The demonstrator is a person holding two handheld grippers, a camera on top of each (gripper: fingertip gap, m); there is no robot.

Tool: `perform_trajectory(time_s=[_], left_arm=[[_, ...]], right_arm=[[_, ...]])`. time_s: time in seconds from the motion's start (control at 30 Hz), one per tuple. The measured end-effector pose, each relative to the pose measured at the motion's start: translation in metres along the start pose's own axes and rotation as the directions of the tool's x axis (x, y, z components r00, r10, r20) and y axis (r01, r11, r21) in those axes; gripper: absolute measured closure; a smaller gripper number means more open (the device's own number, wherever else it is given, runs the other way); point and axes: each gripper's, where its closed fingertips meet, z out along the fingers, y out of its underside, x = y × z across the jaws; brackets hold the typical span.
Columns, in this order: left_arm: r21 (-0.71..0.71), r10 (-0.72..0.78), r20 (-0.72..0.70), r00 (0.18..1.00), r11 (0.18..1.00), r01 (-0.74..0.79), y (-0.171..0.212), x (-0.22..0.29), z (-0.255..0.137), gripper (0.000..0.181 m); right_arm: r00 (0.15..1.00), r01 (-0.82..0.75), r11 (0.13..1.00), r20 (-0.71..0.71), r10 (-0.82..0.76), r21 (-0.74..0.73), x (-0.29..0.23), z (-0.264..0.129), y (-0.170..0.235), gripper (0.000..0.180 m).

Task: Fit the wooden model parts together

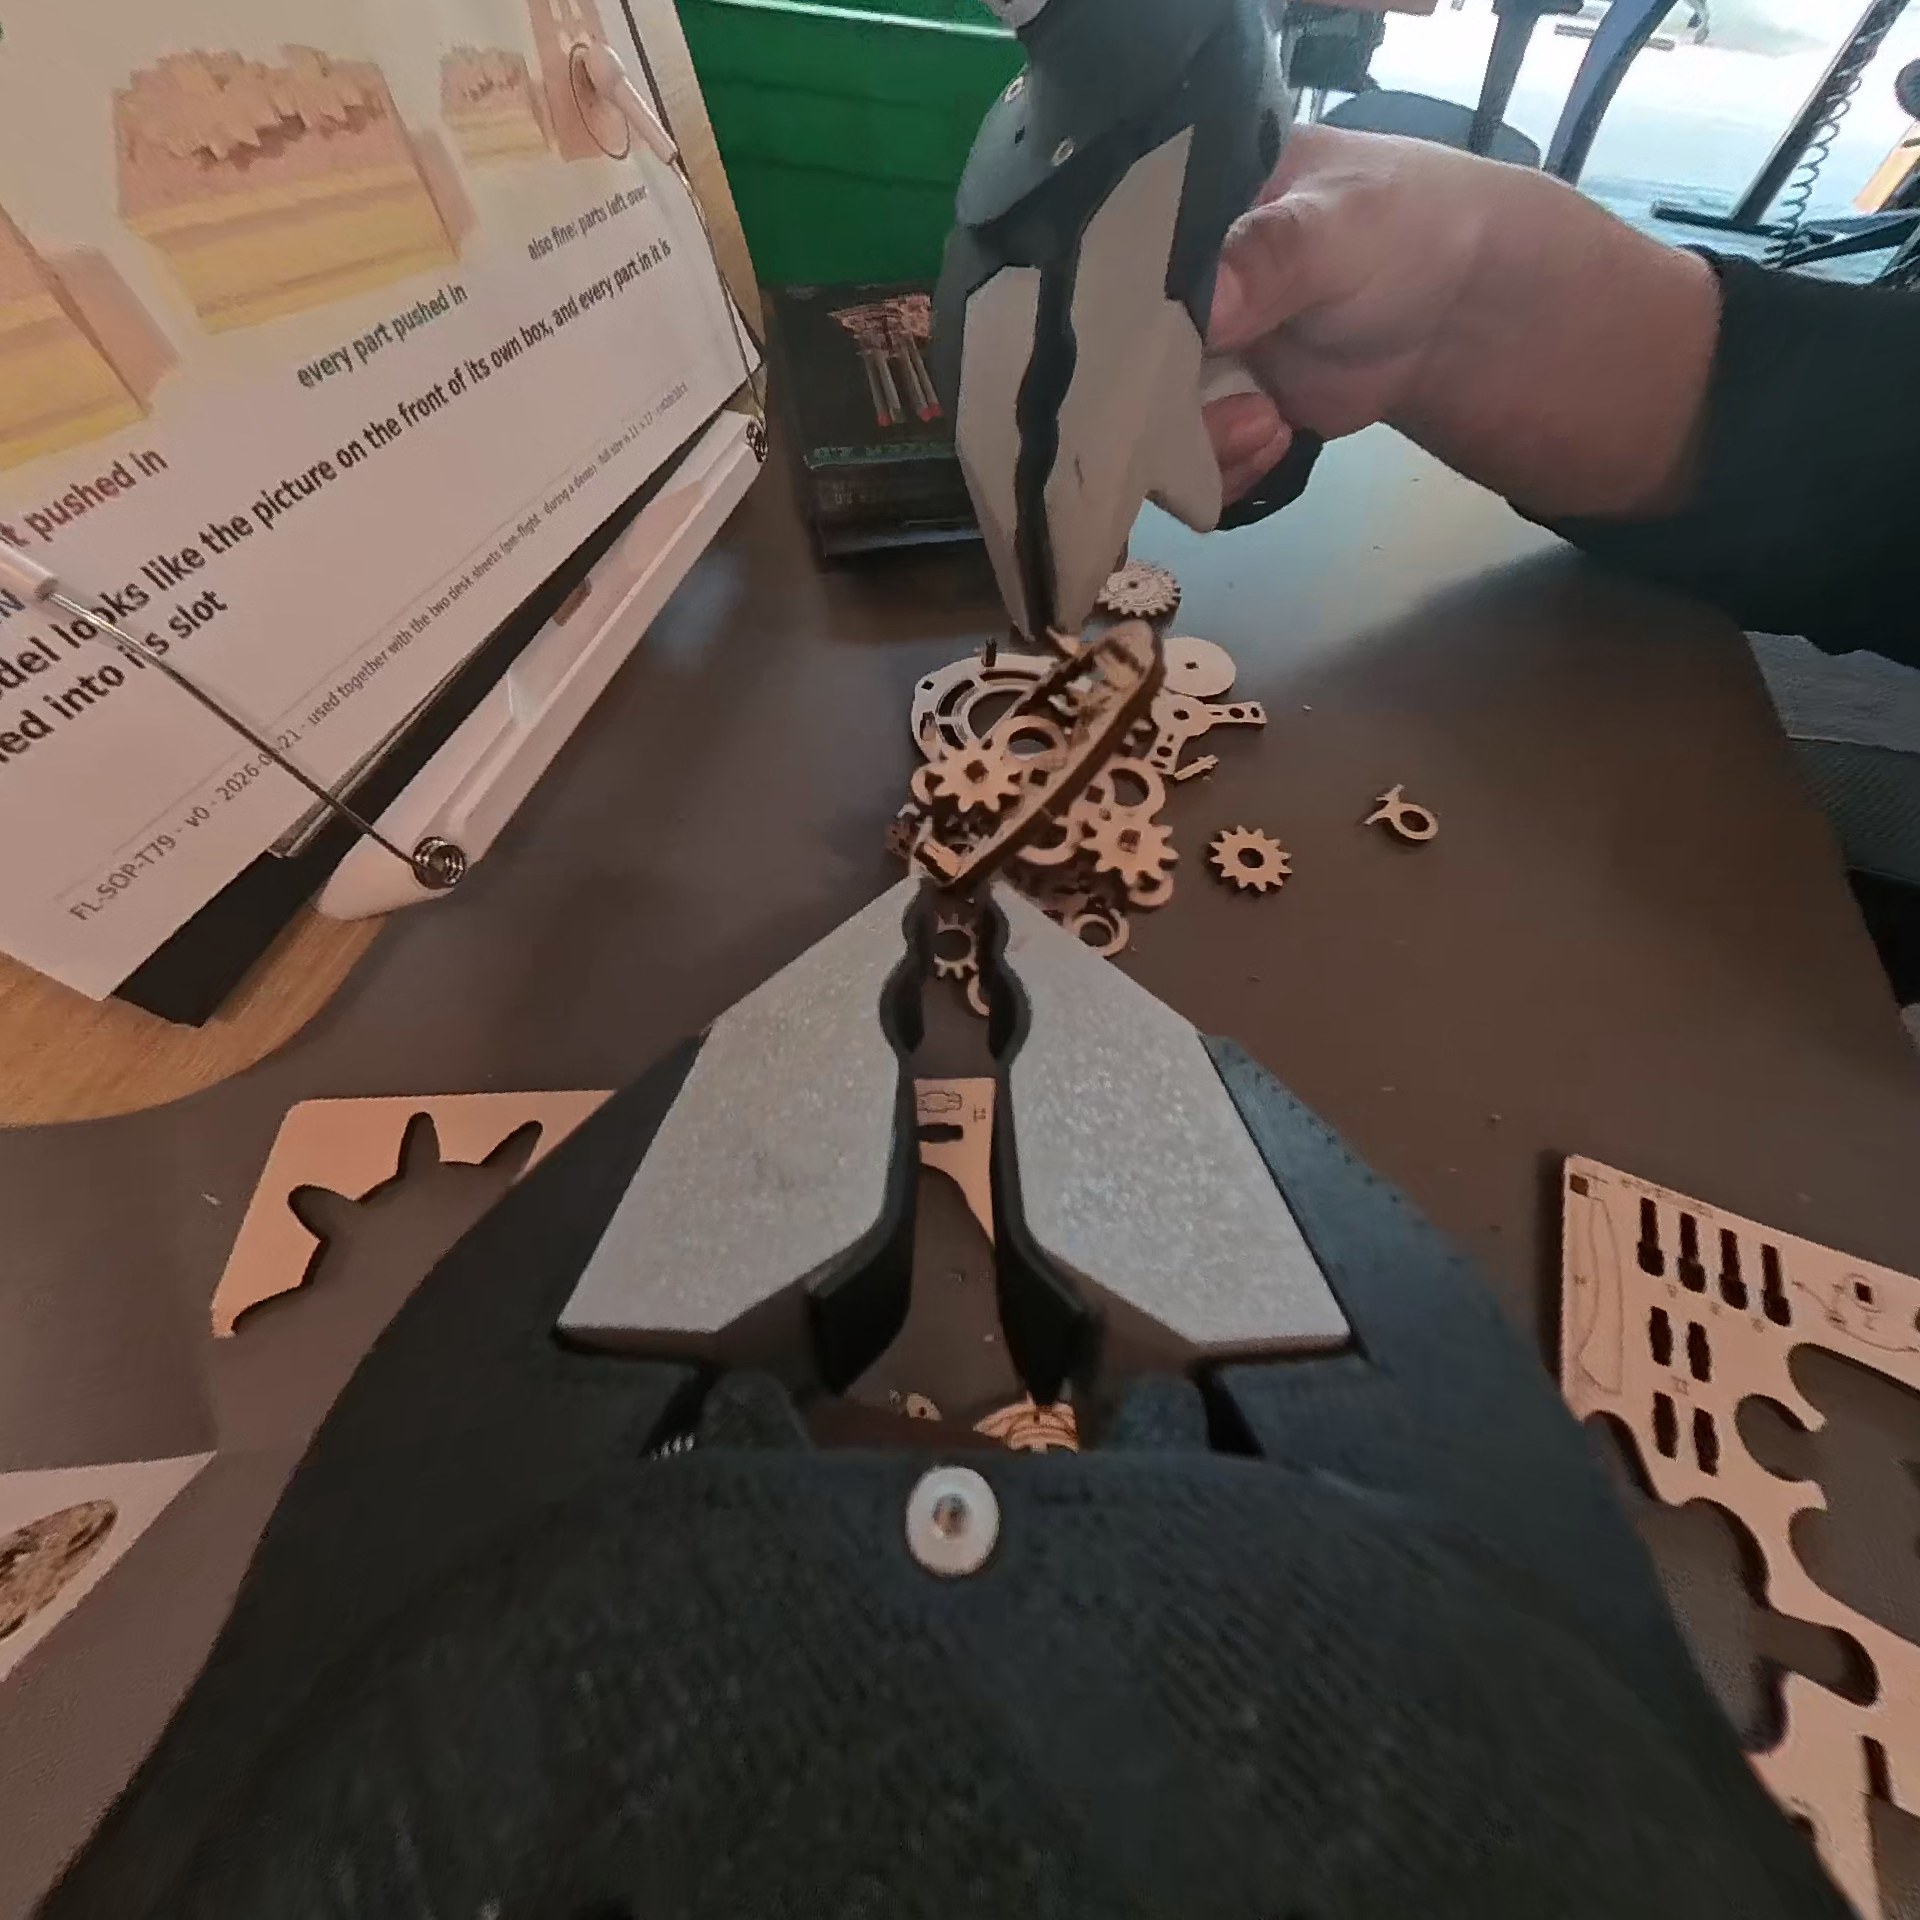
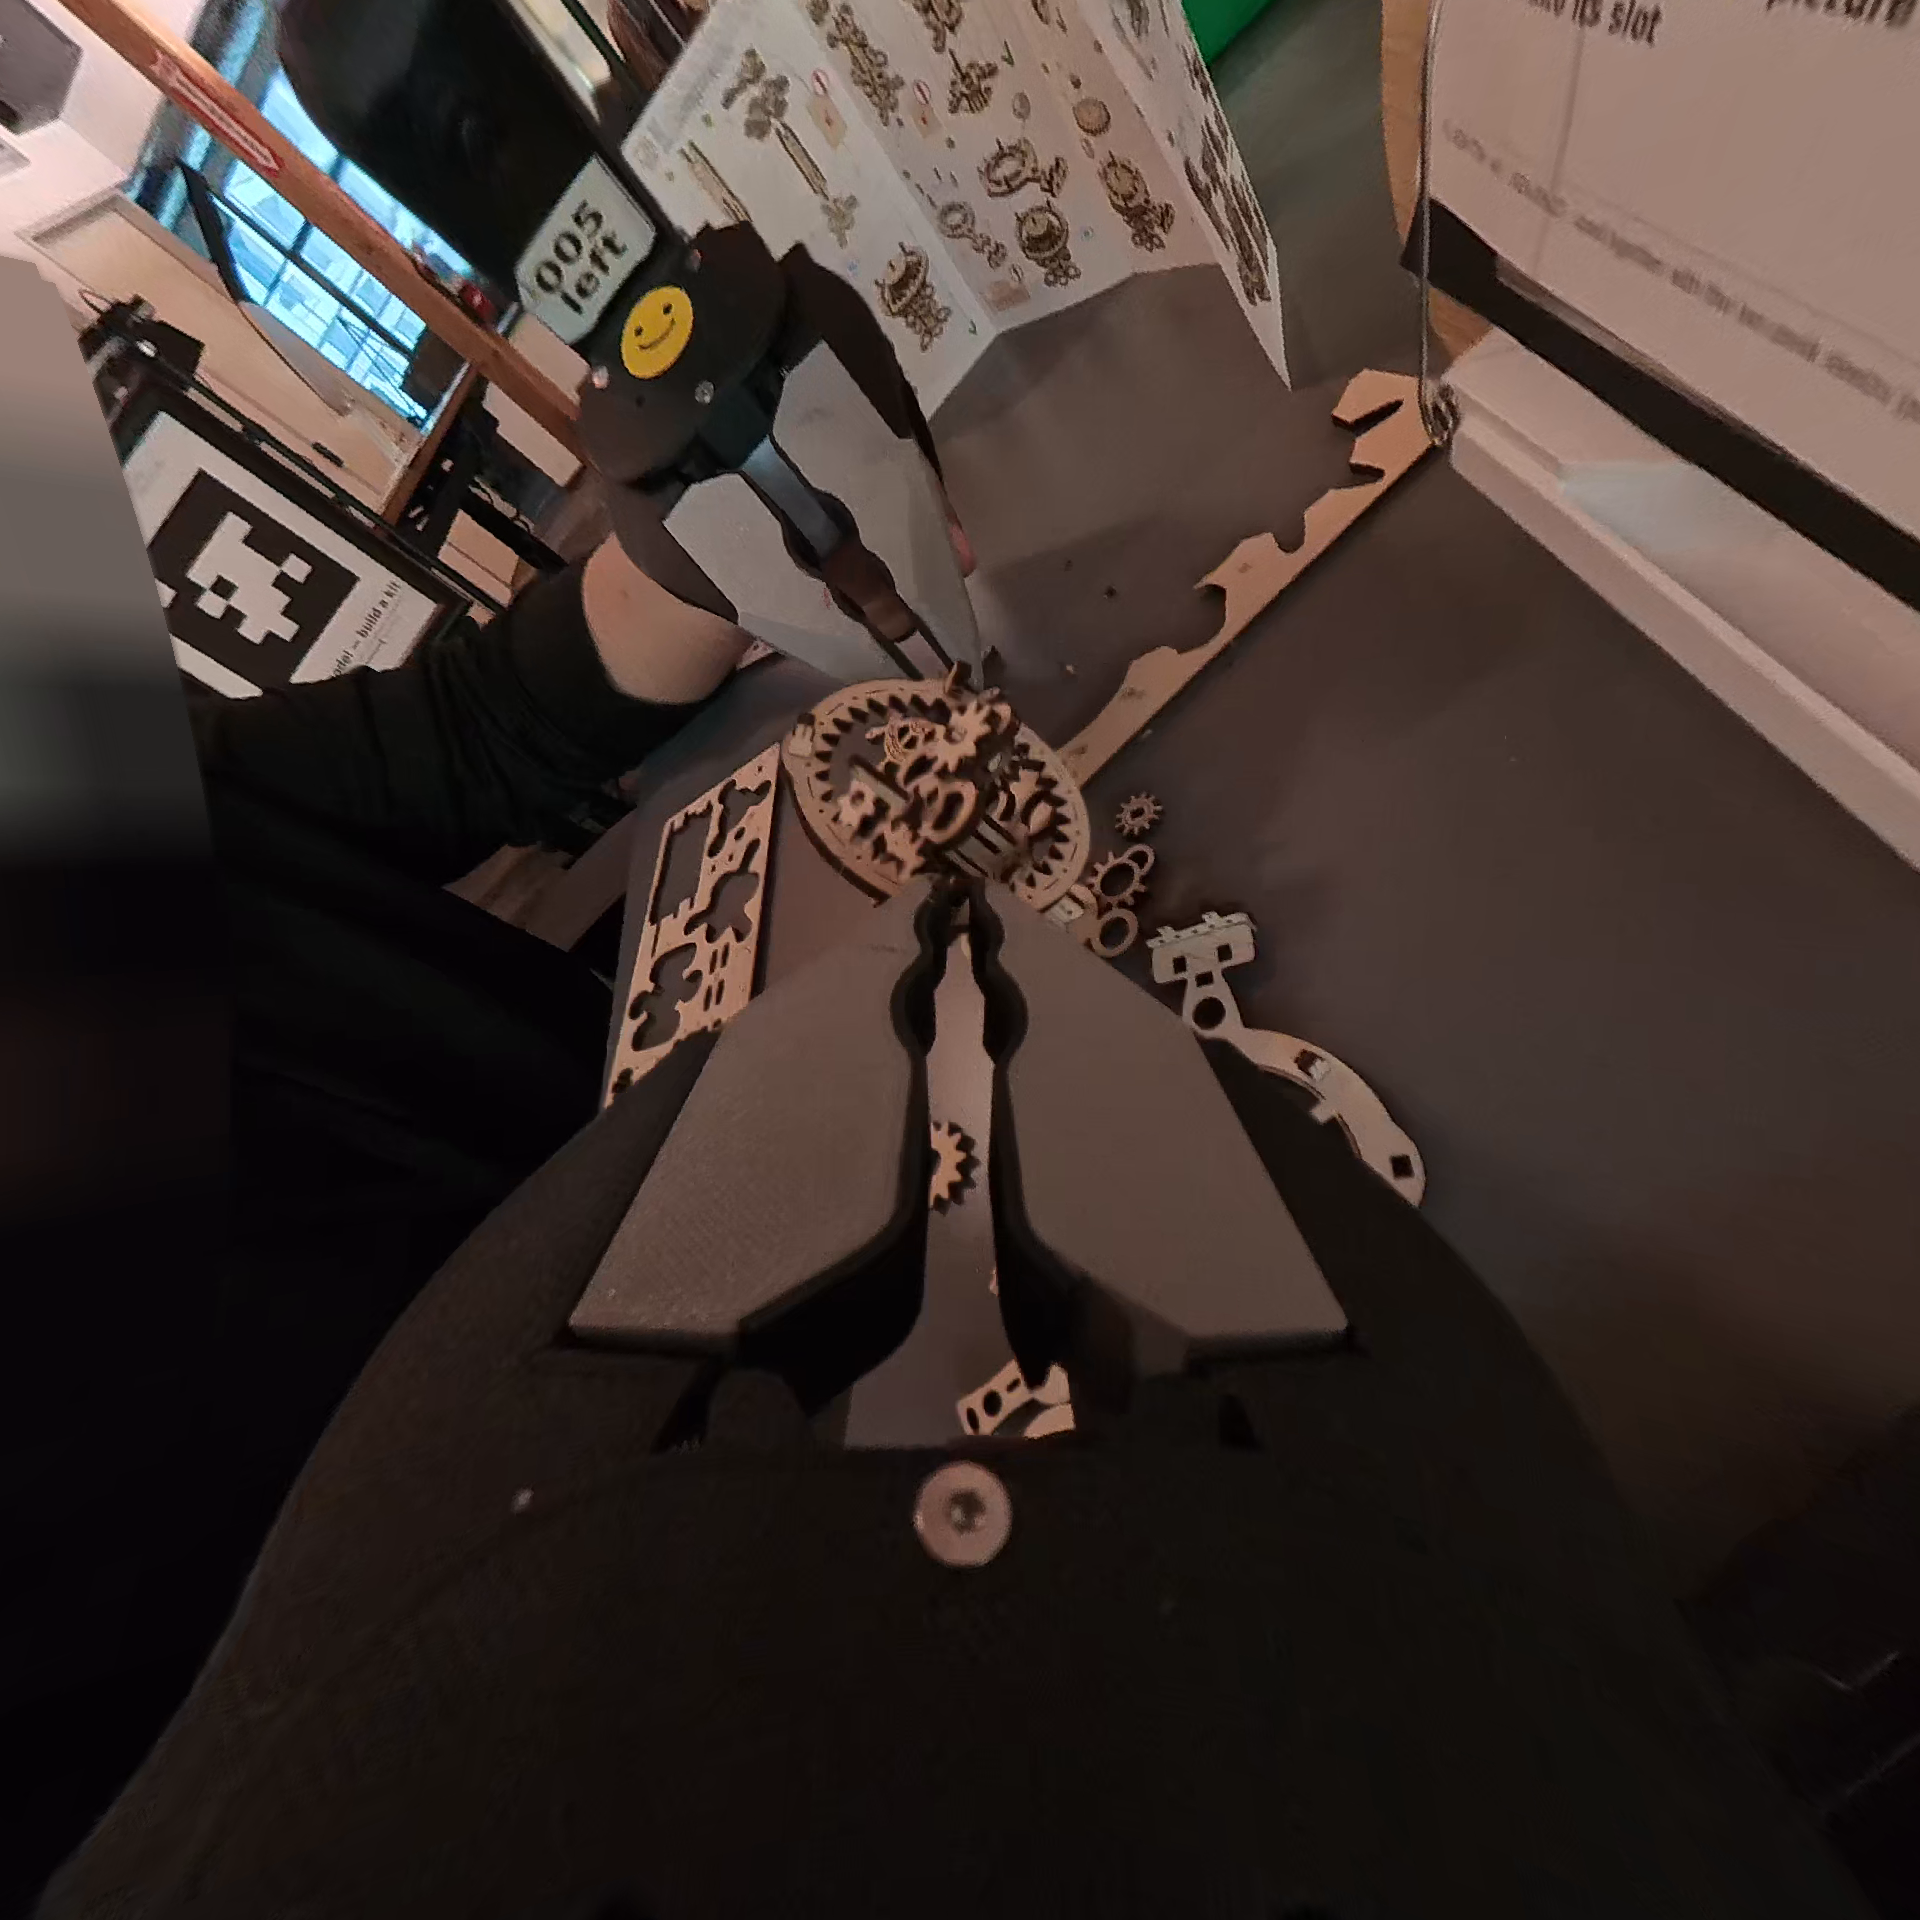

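Note:
A round wooden gear assembly (image 1: 1039, 748) hangs tilted above the dark table, held between both grippers. My left gripper (image 1: 951, 896) is shut on its near edge. My right gripper (image 1: 1044, 627) comes down from above, held by a hand, and is shut on its far edge. In the right wrist view the assembly (image 2: 935, 800) shows its ring of teeth and small gears. There my right gripper (image 2: 954, 899) pinches its lower rim, and the left gripper (image 2: 961, 670) pinches the opposite rim.
A pile of loose gears and plates (image 1: 1132, 831) lies under the assembly, with a single gear (image 1: 1250, 859) beside it. Punched-out plywood sheets (image 1: 1714, 1351) (image 1: 364, 1174) lie near me. An instruction stand (image 1: 312, 416), a dark box (image 1: 883, 416) and a green bin (image 1: 852, 125) stand behind.

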Motion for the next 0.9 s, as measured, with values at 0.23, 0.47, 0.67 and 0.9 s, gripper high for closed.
perform_trajectory(time_s=[0.23, 0.47, 0.67, 0.9], left_arm=[[0.042, 0.364, 0.251, 0.897, 0.922, -0.386, -0.024, -0.002, -0.013, 0.179], [-0.103, 0.685, 0.476, 0.552, 0.666, -0.739, -0.032, 0.003, -0.02, 0.18], [-0.167, 0.766, 0.528, 0.367, 0.517, -0.839, -0.027, 0.014, -0.029, 0.18], [-0.299, 0.879, 0.446, 0.171, 0.326, -0.897, -0.005, 0.025, -0.013, 0.181]], right_arm=[[0.974, 0.204, 0.979, -0.11, -0.2, 0.02, -0.007, -0.003, -0.012, 0.18], [0.879, 0.423, 0.906, -0.259, -0.401, 0.03, -0.007, -0.006, -0.023, 0.18], [0.75, 0.609, 0.793, -0.316, -0.581, -0.011, -0.022, -0.002, -0.023, 0.18], [0.712, 0.638, 0.768, -0.336, -0.617, -0.058, -0.012, 0.0, -0.013, 0.18]])
